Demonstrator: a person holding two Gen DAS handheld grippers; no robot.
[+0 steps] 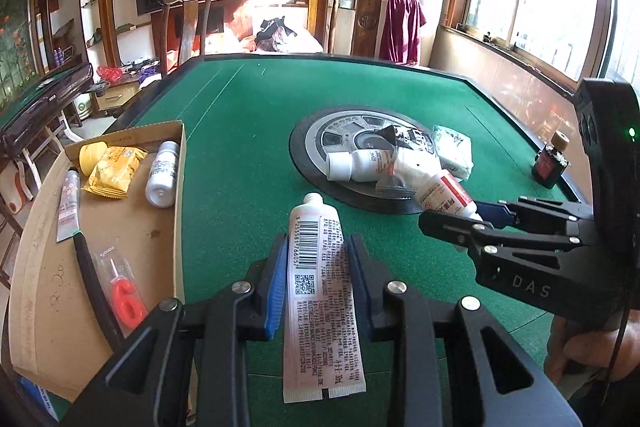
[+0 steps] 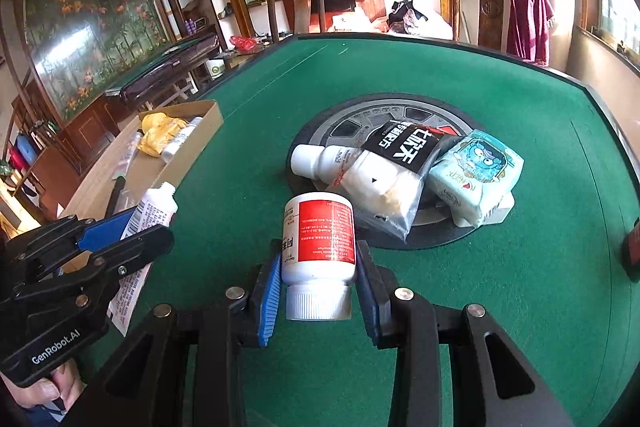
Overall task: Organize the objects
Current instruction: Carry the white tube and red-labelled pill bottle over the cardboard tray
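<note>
My left gripper is shut on a white tube with a barcode, held above the green table just right of the cardboard box. My right gripper is shut on a white pill bottle with a red label, cap toward the camera, near the table's round centre plate. The right gripper and its bottle also show in the left wrist view. The left gripper with the tube shows in the right wrist view.
The box holds a yellow packet, a white bottle, a grey tube and a red "6" candle. On the centre plate lie a white bottle, a black-and-white pouch and a tissue pack. A dark bottle stands far right.
</note>
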